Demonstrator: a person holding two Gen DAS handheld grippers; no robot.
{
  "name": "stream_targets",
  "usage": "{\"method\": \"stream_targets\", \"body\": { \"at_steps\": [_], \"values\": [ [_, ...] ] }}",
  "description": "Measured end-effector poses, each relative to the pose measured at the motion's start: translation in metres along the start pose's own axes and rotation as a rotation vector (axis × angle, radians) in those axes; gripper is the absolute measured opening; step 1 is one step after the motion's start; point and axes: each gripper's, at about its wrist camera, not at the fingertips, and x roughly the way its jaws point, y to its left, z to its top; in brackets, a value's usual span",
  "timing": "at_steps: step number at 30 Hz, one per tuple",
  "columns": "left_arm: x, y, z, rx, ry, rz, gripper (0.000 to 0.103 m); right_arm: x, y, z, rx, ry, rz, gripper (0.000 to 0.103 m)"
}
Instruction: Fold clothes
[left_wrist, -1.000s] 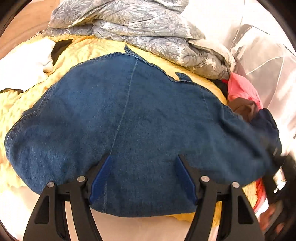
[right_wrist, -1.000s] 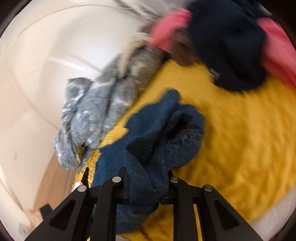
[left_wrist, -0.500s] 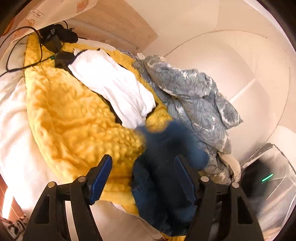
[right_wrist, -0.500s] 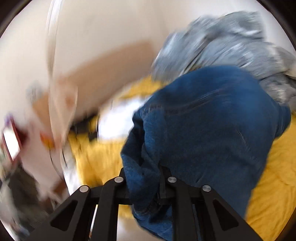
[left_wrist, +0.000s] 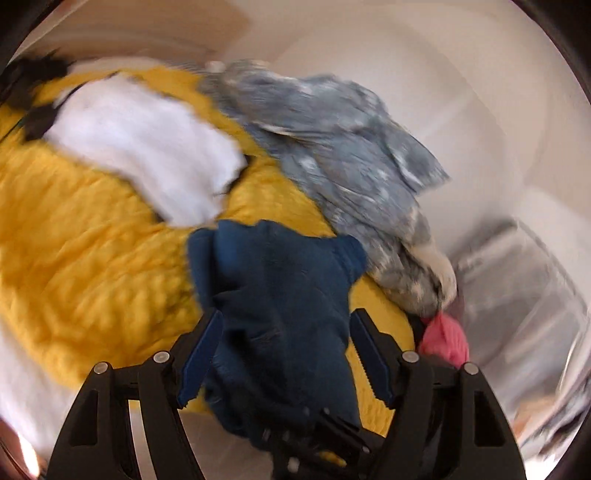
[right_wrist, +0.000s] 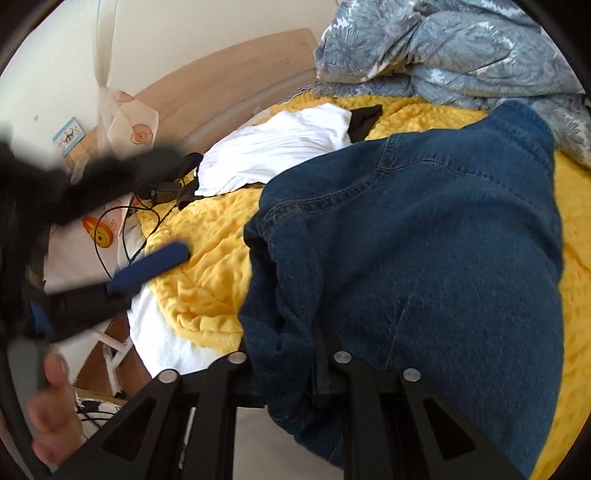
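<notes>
Holding a bunched edge of the denim garment (right_wrist: 424, 240) in my right gripper (right_wrist: 291, 363), I have its fingers clamped tight on the cloth, which spills forward from the jaws and drapes ahead of me over the yellow blanket (right_wrist: 207, 258). My left gripper (left_wrist: 286, 354) is spread wide and grasps nothing; the same blue denim (left_wrist: 280, 295) hangs in a crumpled column between its fingers, but the blue pads (left_wrist: 199, 354) stand clear of it on both sides as far as I can tell through the blur.

I judge this to be the early part of a fold: the garment is lifted by one edge and is not yet laid flat. The next move calls for my left gripper to find a second corner or hem opposite the one I hold, close on it, and then for both to draw the cloth taut so it can be spread on the blanket. The heavy denim will sag, so the two grips should sit well apart.

The surface is a bed, not a worktop. Ahead of my right gripper and to its left lies a white garment (right_wrist: 280, 155), with black cables (right_wrist: 122, 221) beyond the blanket's edge. Farther ahead a grey-blue floral duvet (right_wrist: 443, 48) is heaped, and a wooden headboard (right_wrist: 229, 77) meets a pale wall. Just right of my left gripper a pink item (left_wrist: 445, 341) peeks out.
</notes>
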Motion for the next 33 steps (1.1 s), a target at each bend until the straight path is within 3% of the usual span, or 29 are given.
{"method": "stream_targets", "body": {
  "at_steps": [3, 5, 7, 9, 10, 12, 14, 17, 19, 21, 23, 25, 26, 28, 30, 33],
  "values": [
    [0.024, -0.038, 0.004, 0.273, 0.072, 0.005, 0.077, -0.026, -0.003, -0.007, 0.047, 0.047, 0.053, 0.050],
    [0.042, -0.060, 0.003, 0.456, 0.127, 0.020, 0.077, -0.052, -0.011, -0.012, 0.089, 0.035, 0.093, 0.052],
    [0.073, -0.059, -0.007, 0.538, 0.206, 0.113, 0.077, -0.083, -0.026, -0.015, 0.154, -0.020, 0.127, 0.055],
    [0.102, -0.042, -0.016, 0.536, 0.294, 0.275, 0.077, -0.117, -0.047, -0.016, 0.234, -0.137, 0.136, 0.062],
    [0.113, -0.029, -0.022, 0.516, 0.347, 0.319, 0.078, -0.132, -0.058, -0.015, 0.279, -0.207, 0.126, 0.066],
    [0.120, -0.009, -0.025, 0.432, 0.382, 0.308, 0.081, -0.148, -0.075, -0.012, 0.340, -0.309, 0.118, 0.067],
    [0.116, 0.001, -0.023, 0.369, 0.376, 0.291, 0.082, -0.149, -0.083, -0.007, 0.370, -0.343, 0.113, 0.068],
    [0.108, 0.003, -0.027, 0.366, 0.364, 0.299, 0.082, -0.127, -0.085, 0.004, 0.381, -0.343, 0.070, 0.068],
    [0.103, 0.002, -0.031, 0.387, 0.349, 0.314, 0.082, -0.102, -0.085, 0.007, 0.361, -0.331, -0.003, 0.068],
    [0.095, -0.004, -0.030, 0.400, 0.319, 0.311, 0.081, -0.066, -0.082, 0.000, 0.338, -0.214, -0.117, 0.068],
    [0.084, -0.011, -0.029, 0.406, 0.274, 0.292, 0.081, -0.032, -0.075, -0.016, 0.238, -0.104, -0.255, 0.068],
    [0.071, -0.021, -0.029, 0.410, 0.220, 0.245, 0.081, -0.031, -0.055, -0.021, 0.084, -0.122, -0.350, 0.068],
    [0.068, -0.024, -0.029, 0.416, 0.206, 0.219, 0.082, -0.038, -0.051, -0.017, 0.066, -0.120, -0.336, 0.068],
    [0.055, -0.023, -0.021, 0.302, 0.159, 0.099, 0.084, -0.061, -0.055, -0.002, 0.085, -0.154, -0.224, 0.067],
    [0.056, -0.019, -0.017, 0.263, 0.186, 0.089, 0.084, -0.076, -0.062, 0.013, 0.075, -0.173, -0.191, 0.067],
    [0.059, -0.024, -0.018, 0.315, 0.181, 0.154, 0.084, -0.090, -0.095, 0.032, 0.182, -0.192, -0.191, 0.067]
  ]
}}
